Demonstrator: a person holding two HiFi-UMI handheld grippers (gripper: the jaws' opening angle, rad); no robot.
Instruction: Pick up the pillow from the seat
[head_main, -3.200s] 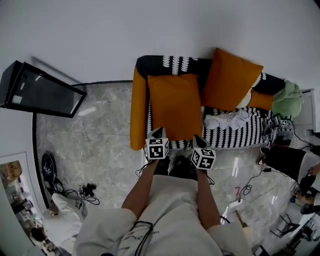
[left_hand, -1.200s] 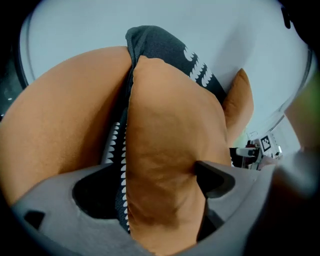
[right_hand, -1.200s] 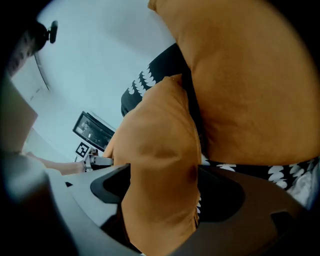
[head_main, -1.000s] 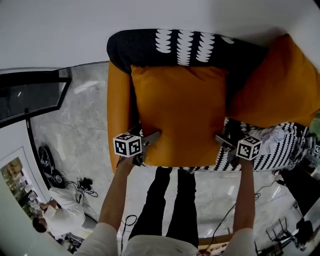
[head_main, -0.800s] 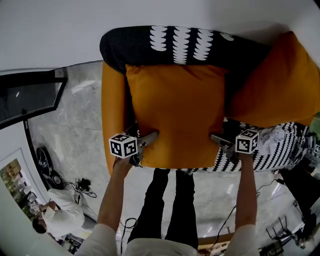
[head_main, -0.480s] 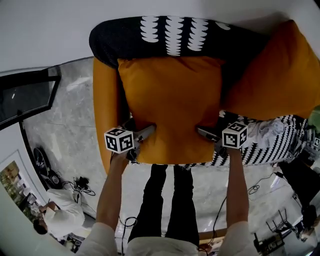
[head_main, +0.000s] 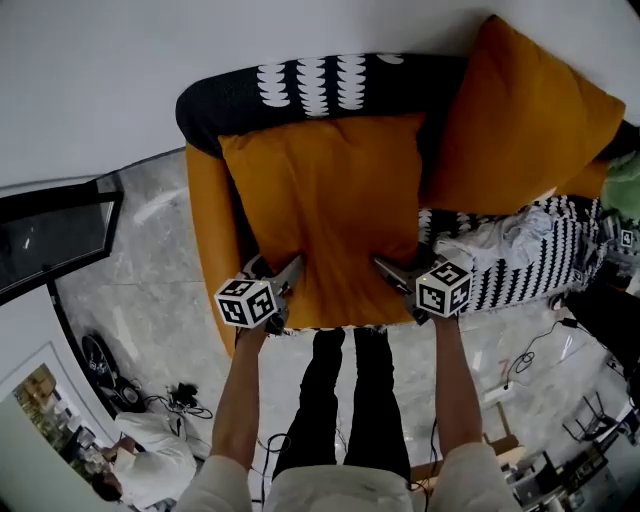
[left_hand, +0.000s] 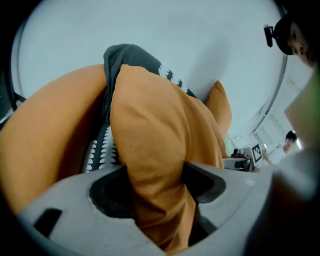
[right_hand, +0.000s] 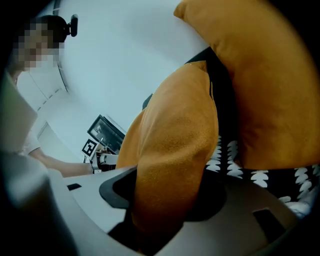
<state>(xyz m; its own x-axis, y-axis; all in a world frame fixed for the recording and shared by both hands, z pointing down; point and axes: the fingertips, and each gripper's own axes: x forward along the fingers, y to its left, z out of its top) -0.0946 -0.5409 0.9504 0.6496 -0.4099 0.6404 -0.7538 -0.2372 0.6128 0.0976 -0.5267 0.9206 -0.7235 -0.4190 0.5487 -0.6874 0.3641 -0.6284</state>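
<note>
Both grippers at the seat's front edge: my left gripper (head_main: 288, 270) and right gripper (head_main: 388, 264) are closing their fingers on the near corners of the orange pillow (head_main: 325, 200), each pinching a fold of its fabric. The pillow is lying at the sofa (head_main: 520, 265) seat's armrest end, against the orange armrest (head_main: 205, 220) and the patterned backrest (head_main: 300, 85), just beside a second orange pillow (head_main: 520, 110).

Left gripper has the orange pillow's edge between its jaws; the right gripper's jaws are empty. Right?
No. The right gripper also has the pillow between its jaws, as the right gripper view shows; both it and the left gripper are closing their jaws.
</note>
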